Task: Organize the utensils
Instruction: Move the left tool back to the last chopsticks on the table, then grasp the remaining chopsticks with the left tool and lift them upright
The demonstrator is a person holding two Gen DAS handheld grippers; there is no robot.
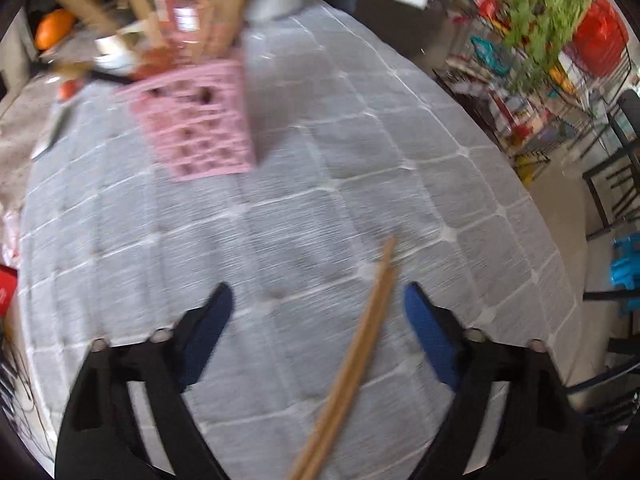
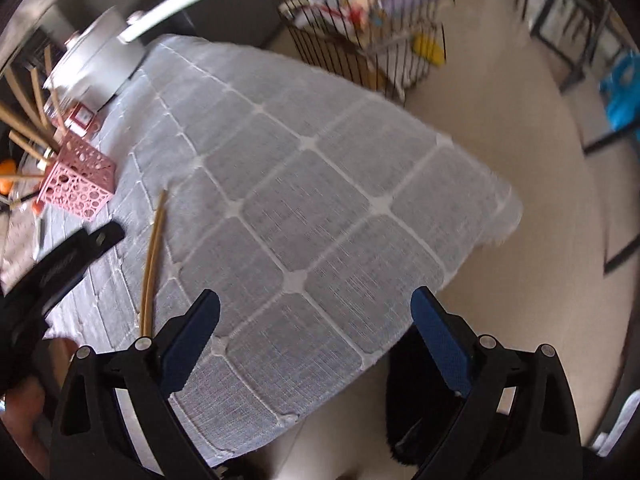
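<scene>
My left claw [image 1: 318, 300] spread above the grey checked counter [image 1: 360, 140], chopsticks [image 1: 352, 356] lying between its fingers untouched, pink holder [image 1: 200, 128] further off beside a white pot [image 2: 96, 64], my right claw [image 2: 316, 304] spread wide, empty, at the counter's corner

left gripper [image 1: 318, 298]: black frame | fingers [image 2: 440, 336]: blue pads | silver screws

Chopsticks [image 1: 352, 360] lie on the tablecloth [image 1: 360, 160], utensil holder [image 1: 196, 124] beyond, pot [image 2: 96, 64] behind.
</scene>
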